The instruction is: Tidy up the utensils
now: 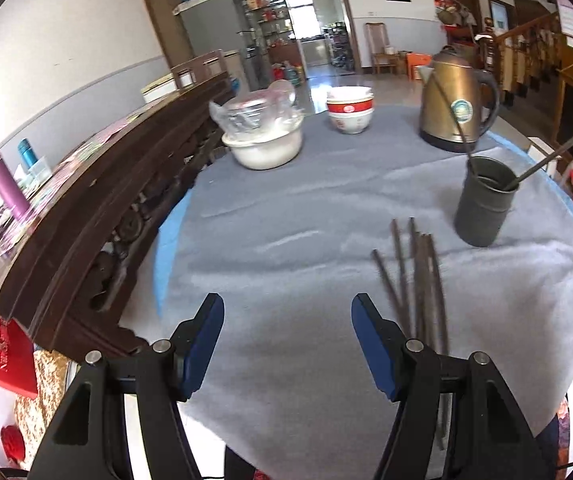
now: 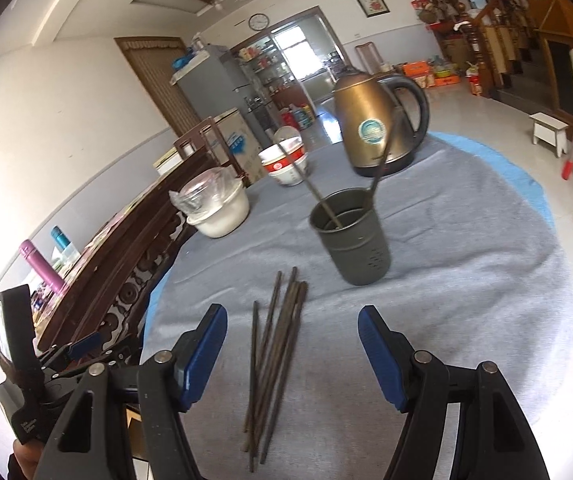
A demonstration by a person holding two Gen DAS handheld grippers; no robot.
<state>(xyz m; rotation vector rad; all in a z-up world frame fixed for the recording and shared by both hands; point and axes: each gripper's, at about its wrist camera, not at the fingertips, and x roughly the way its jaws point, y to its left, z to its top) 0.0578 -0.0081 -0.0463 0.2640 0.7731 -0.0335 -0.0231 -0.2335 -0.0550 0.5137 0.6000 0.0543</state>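
Note:
Several dark chopsticks (image 2: 274,352) lie bunched on the grey cloth, pointing toward a dark grey holder cup (image 2: 352,238) that has two chopsticks leaning in it. My right gripper (image 2: 288,320) is open above the bundle, which lies between its blue pads without touching them. In the left wrist view the same chopsticks (image 1: 418,280) lie to the right of my left gripper (image 1: 288,308), which is open over bare cloth with nothing between its fingers. The holder cup (image 1: 484,204) stands beyond them at the right.
A bronze kettle (image 1: 456,100) stands at the back of the round table (image 1: 286,208), with stacked red-and-white bowls (image 1: 350,114) and a white bowl holding bagged glassware (image 1: 262,136) to its left. A dark carved wooden bench (image 1: 106,208) borders the table's left side.

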